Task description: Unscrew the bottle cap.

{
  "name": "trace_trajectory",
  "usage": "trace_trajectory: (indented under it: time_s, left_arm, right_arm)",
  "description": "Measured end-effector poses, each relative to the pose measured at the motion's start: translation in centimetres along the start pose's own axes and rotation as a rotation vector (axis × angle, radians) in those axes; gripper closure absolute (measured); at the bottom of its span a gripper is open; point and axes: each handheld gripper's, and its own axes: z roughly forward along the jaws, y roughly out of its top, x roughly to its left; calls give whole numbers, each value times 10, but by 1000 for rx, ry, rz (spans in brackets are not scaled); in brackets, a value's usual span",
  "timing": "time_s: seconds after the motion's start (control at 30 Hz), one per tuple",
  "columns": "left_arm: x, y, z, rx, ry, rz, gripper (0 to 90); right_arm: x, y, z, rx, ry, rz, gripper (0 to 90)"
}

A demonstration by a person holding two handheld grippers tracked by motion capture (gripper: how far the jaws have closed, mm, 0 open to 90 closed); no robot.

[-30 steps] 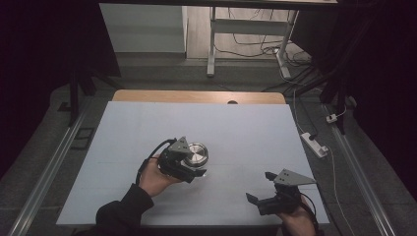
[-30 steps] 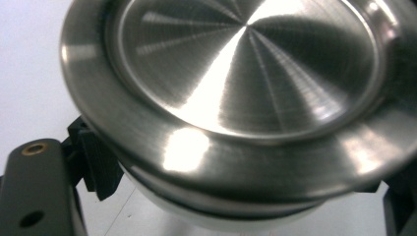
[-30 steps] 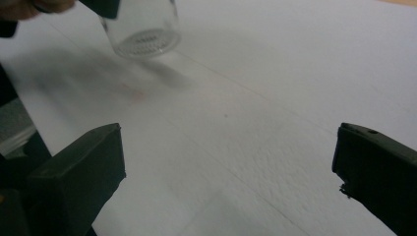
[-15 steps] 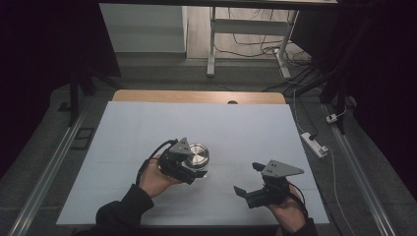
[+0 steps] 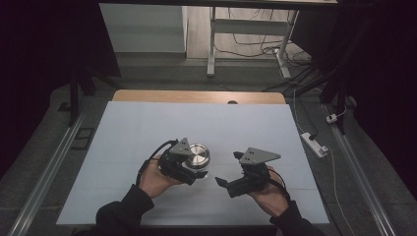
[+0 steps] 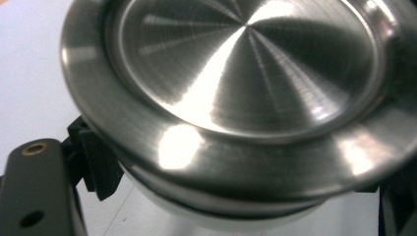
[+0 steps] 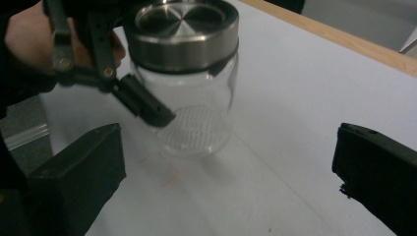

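White tabletop (image 5: 147,128), left gripper (image 5: 189,169) fingers clamped on glass jar (image 7: 189,98); right gripper (image 5: 231,184) fingers wide apart, holding nothing

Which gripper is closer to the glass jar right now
Left. The left gripper is clamped around the glass jar below its steel lid. The right gripper hovers beside it, jaws open, pointed at the jar but apart.

A pale tabletop (image 5: 147,128) with a wooden far edge sits on grey floor (image 5: 59,147). Beyond it stand a white desk frame (image 5: 212,44) and tangled cables (image 5: 255,39); a power strip (image 5: 314,143) lies right. The surroundings are dark.
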Motion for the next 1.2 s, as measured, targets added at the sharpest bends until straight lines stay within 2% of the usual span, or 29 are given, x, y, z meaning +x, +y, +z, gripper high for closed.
trace_trajectory:
  time_s: [0.13,0.27,0.53,0.7,0.87,0.97,1.03,1.1,1.2]
  left_arm:
    - [-1,0,2,-3,1,-9,155]
    - [-2,0,4,0,4,-16,155]
    - [-3,1,4,20,2,3,155]
    - [-4,2,6,22,-2,1,155]
    - [-5,3,5,22,-29,14,155]
    - [-4,3,5,21,-47,18,156]
    - [-3,2,4,23,-59,26,156]
    - [-2,2,3,25,-75,35,155]
    - [-2,2,2,27,-103,59,155]
  right_arm:
    - [0,9,10,7,17,2,0]
    - [2,19,17,-10,24,-4,0]
    - [6,37,36,-16,37,-10,2]
    - [8,40,45,-19,65,-13,48]
    - [10,41,50,-29,93,-33,112]
    - [10,42,50,-33,129,-39,198]
    - [11,43,50,-39,134,-57,201]
    - [10,43,49,-37,153,-55,201]
    - [5,43,49,-37,209,-66,202]
